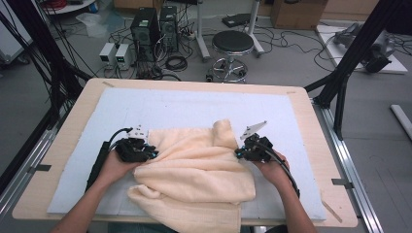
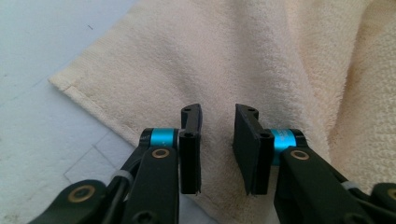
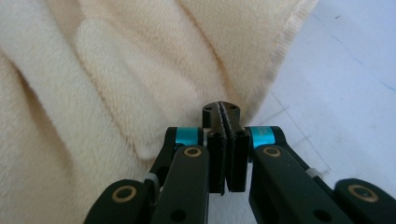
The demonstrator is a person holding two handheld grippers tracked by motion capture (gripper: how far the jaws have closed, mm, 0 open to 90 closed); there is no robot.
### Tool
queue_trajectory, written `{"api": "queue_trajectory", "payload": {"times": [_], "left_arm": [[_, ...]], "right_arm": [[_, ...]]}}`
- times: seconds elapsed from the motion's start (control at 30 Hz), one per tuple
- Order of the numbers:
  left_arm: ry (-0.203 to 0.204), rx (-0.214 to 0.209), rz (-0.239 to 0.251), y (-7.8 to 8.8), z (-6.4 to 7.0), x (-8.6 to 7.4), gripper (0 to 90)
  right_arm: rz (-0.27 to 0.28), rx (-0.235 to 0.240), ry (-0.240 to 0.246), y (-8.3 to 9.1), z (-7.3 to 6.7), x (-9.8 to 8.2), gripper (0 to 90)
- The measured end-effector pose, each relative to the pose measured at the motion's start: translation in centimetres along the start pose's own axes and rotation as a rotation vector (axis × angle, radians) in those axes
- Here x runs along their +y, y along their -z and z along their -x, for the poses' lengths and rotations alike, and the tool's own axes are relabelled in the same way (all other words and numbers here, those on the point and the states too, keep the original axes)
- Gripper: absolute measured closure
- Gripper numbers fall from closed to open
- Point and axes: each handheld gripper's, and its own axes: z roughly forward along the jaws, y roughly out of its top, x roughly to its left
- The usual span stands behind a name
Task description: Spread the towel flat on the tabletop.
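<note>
A cream towel (image 1: 194, 165) lies rumpled and partly folded on the white mat (image 1: 170, 107), its near end hanging over the table's front edge. My left gripper (image 1: 150, 154) rests at the towel's left edge. In the left gripper view its jaws (image 2: 218, 116) stand a little apart over the towel (image 2: 233, 60), with nothing pinched between the pads. My right gripper (image 1: 238, 154) sits at the towel's right edge. In the right gripper view (image 3: 221, 108) its pads are pressed together, the tips touching the towel (image 3: 116, 70) beside its hem. No fabric shows between them.
The mat covers a wooden table (image 1: 311, 126), with bare mat behind the towel and on both sides. Beyond the far edge stand a round stool (image 1: 233, 43), computer towers (image 1: 145, 26) and cables on the floor. Black frame posts (image 1: 354, 53) rise at both sides.
</note>
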Motion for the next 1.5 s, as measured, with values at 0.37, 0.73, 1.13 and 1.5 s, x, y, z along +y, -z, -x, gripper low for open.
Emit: {"api": "queue_trajectory", "payload": {"times": [0.37, 0.73, 1.13, 1.5], "left_arm": [[0.071, 0.075, 0.118, 0.2, -2.0, 0.7, 62.1], [0.015, 0.076, 0.050, -1.8, -1.4, 0.7, 69.8], [0.052, 0.130, 0.075, -1.1, -1.7, 1.0, 70.8], [0.106, 0.040, 0.075, -1.5, -2.6, 0.8, 53.3]], "right_arm": [[0.229, -0.082, 0.124, 0.1, -0.2, 5.0, 67.5], [0.112, 0.005, -0.021, -4.4, 2.5, 4.1, 85.7], [0.067, -0.089, -0.053, 0.6, 3.4, 0.6, 77.8], [0.078, -0.041, -0.025, -1.5, 3.4, 1.1, 52.0]]}}
